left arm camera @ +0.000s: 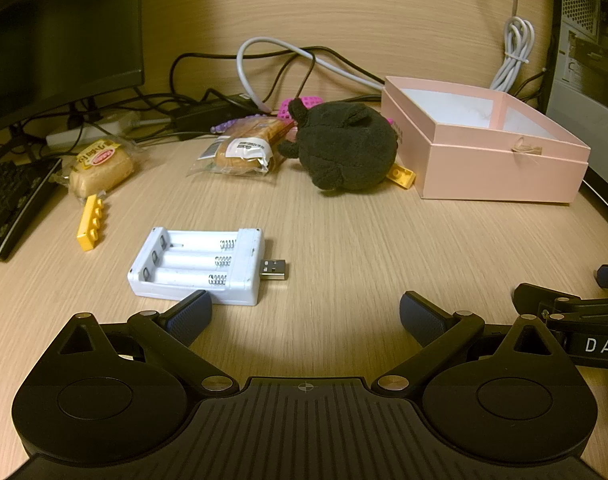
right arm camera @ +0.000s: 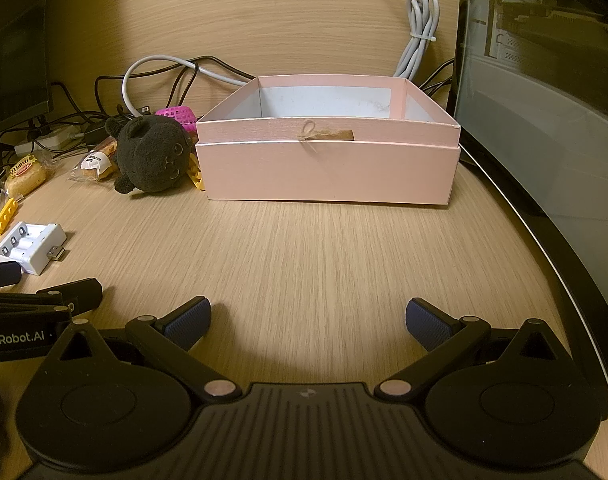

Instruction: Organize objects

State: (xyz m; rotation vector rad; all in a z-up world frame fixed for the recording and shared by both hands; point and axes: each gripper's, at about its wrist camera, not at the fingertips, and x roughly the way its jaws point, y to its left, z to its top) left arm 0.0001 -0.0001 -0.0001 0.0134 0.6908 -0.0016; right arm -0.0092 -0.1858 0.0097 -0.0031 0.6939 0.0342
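Note:
My left gripper (left arm camera: 305,314) stands open just above the desk, nothing between its fingers. A white battery charger (left arm camera: 198,266) with a USB plug lies right in front of its left finger. Behind it are a yellow brick (left arm camera: 91,222), two wrapped buns (left arm camera: 102,168) (left arm camera: 244,150), a black plush toy (left arm camera: 343,146) and a second yellow brick (left arm camera: 401,177) tucked against the open pink box (left arm camera: 503,160). My right gripper (right arm camera: 307,322) is open and empty over bare desk, facing the pink box (right arm camera: 327,168). The plush toy (right arm camera: 152,160) and charger (right arm camera: 30,246) lie to its left.
A monitor (left arm camera: 60,36), a keyboard (left arm camera: 12,204) and tangled cables (left arm camera: 264,64) line the back and left. A pink mesh object (right arm camera: 176,115) sits behind the plush. A computer case (right arm camera: 543,100) stands at the right, beside the desk's curved dark edge (right arm camera: 559,248).

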